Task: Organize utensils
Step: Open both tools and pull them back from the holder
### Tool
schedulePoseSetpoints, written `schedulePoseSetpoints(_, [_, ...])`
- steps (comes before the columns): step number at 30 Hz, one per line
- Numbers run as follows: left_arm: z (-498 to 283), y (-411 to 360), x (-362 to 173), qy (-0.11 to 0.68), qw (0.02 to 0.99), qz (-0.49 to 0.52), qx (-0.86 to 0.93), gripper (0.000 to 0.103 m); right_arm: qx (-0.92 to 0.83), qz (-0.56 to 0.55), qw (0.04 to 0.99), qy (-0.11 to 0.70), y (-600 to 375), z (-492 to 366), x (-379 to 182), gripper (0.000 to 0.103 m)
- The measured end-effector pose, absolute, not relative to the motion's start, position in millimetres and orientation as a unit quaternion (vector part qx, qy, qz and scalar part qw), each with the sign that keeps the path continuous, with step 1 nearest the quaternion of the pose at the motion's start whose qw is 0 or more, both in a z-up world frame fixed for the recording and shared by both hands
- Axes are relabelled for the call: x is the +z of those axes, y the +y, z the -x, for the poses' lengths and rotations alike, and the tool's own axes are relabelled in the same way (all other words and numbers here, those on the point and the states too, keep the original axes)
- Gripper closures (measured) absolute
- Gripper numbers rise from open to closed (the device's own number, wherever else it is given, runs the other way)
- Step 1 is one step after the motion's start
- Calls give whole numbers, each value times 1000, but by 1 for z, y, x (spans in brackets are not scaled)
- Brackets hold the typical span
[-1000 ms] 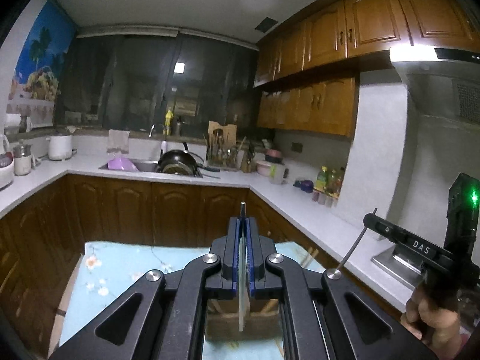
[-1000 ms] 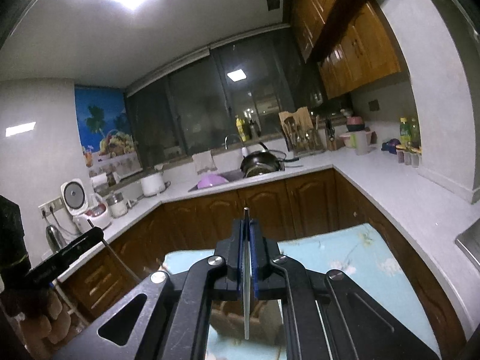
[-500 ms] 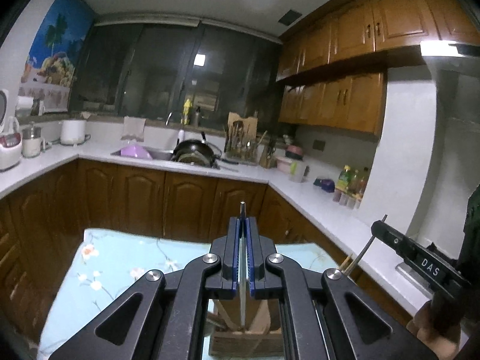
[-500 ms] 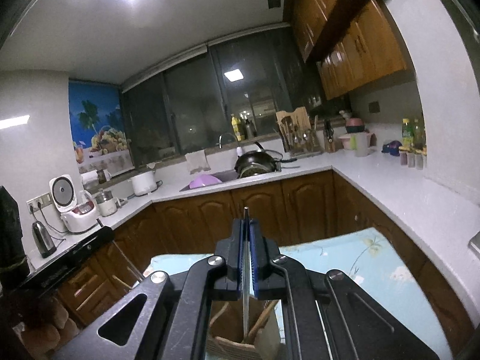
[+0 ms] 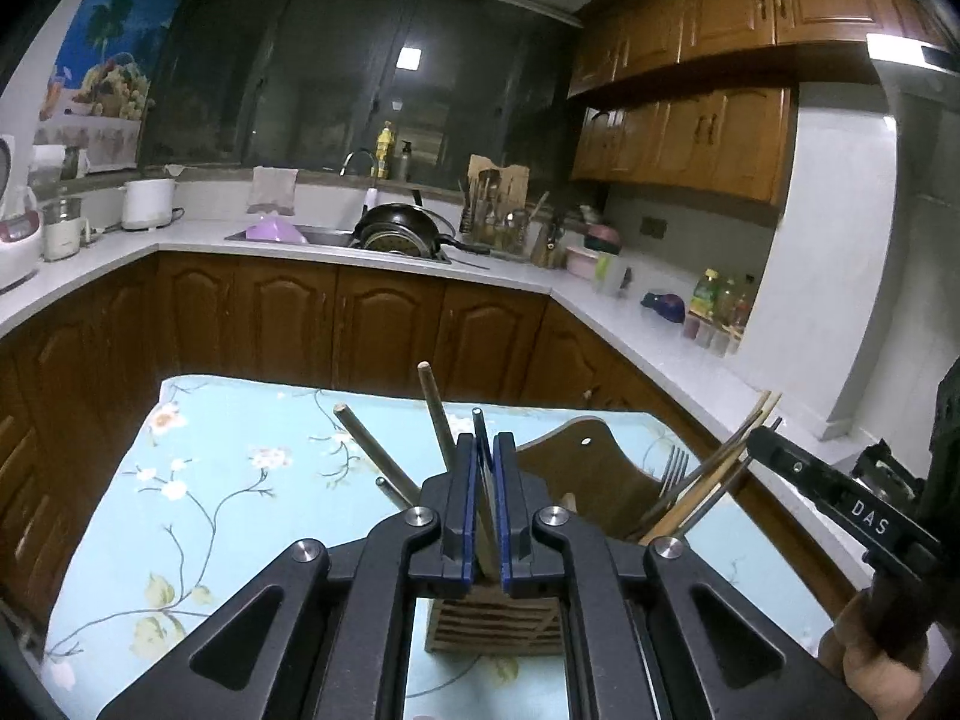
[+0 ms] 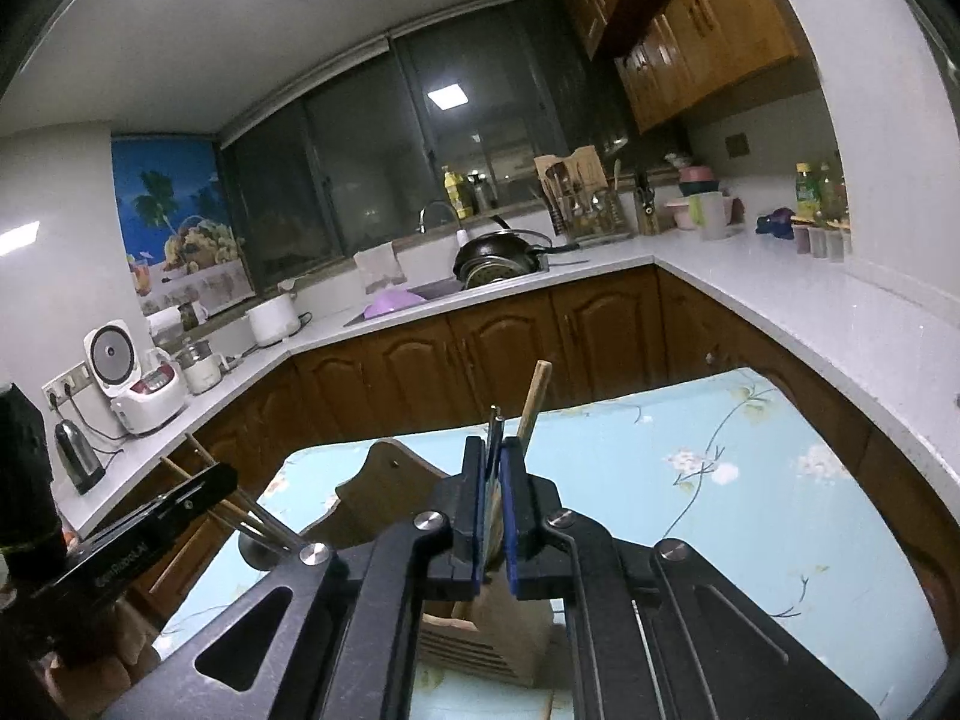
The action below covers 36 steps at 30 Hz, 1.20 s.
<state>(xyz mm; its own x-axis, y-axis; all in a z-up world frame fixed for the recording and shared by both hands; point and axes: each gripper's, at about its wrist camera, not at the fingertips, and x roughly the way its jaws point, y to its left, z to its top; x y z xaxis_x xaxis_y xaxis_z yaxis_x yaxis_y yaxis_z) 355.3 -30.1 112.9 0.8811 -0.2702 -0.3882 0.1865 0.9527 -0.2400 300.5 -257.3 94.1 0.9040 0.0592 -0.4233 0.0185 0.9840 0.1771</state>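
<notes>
Each black two-finger gripper, the left gripper (image 5: 487,501) and the right gripper (image 6: 495,501), is clamped shut on a thin flat metal utensil whose kind cannot be told, and both are held just above the slotted brown wooden utensil holder (image 5: 591,468) that stands on the pale blue flowered tablecloth (image 5: 240,468). The lowering is best done slowly and one utensil at a time, each tip being steered into a free gap. The way is crowded by the wooden-handled tools (image 5: 437,414), the chopsticks (image 5: 720,468) and a steel fork (image 5: 673,468) already leaning in the holder, which may be knocked or tipped.
</notes>
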Motion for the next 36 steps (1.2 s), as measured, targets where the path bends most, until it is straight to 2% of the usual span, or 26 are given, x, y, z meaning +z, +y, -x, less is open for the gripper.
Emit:
schedulePoseSetpoints(12, [-352, -27, 117, 218, 964, 94, -117, 99, 11, -93, 970, 225, -258, -304, 95, 97])
schedulePoseSetpoints(15, [-343, -22, 112, 226, 962, 97, -118, 97, 15, -104, 968, 230, -260, -303, 94, 89])
schedulePoseSetpoints(16, [-341, -21, 113, 226, 962, 98, -120, 92, 17, -109, 967, 230, -262, -302, 94, 79])
schedulePoseSetpoints(17, [-338, -20, 116, 225, 962, 97, -119, 81, 20, -113, 967, 227, -262, -299, 94, 71])
schedulePoseSetpoints(18, [-334, -20, 117, 222, 964, 98, -111, 73, 20, -116, 968, 223, -263, -296, 94, 55])
schedulePoseSetpoints(19, [-330, -18, 117, 217, 965, 100, -109, 62, 21, -118, 969, 217, -263, -292, 96, 43])
schedulePoseSetpoints(22, [-312, -14, 120, 197, 967, 112, -113, 57, 24, -126, 971, 203, -265, -278, 101, 38])
schedulePoseSetpoints(23, [-303, -12, 124, 192, 968, 117, -109, 49, 26, -133, 971, 198, -266, -273, 103, 36])
schedulePoseSetpoints(25, [-288, -7, 121, 180, 970, 127, -106, 42, 28, -141, 971, 190, -267, -264, 106, 25])
schedulePoseSetpoints(29, [-254, 2, 115, 165, 973, 137, -91, 26, 33, -145, 974, 170, -265, -237, 109, 13])
schedulePoseSetpoints(31, [-238, 4, 110, 163, 974, 135, -80, 20, 36, -144, 975, 168, -261, -226, 108, 7])
schedulePoseSetpoints(36, [-202, 2, 97, 171, 974, 127, -73, 12, 45, -134, 975, 171, -249, -198, 103, 1])
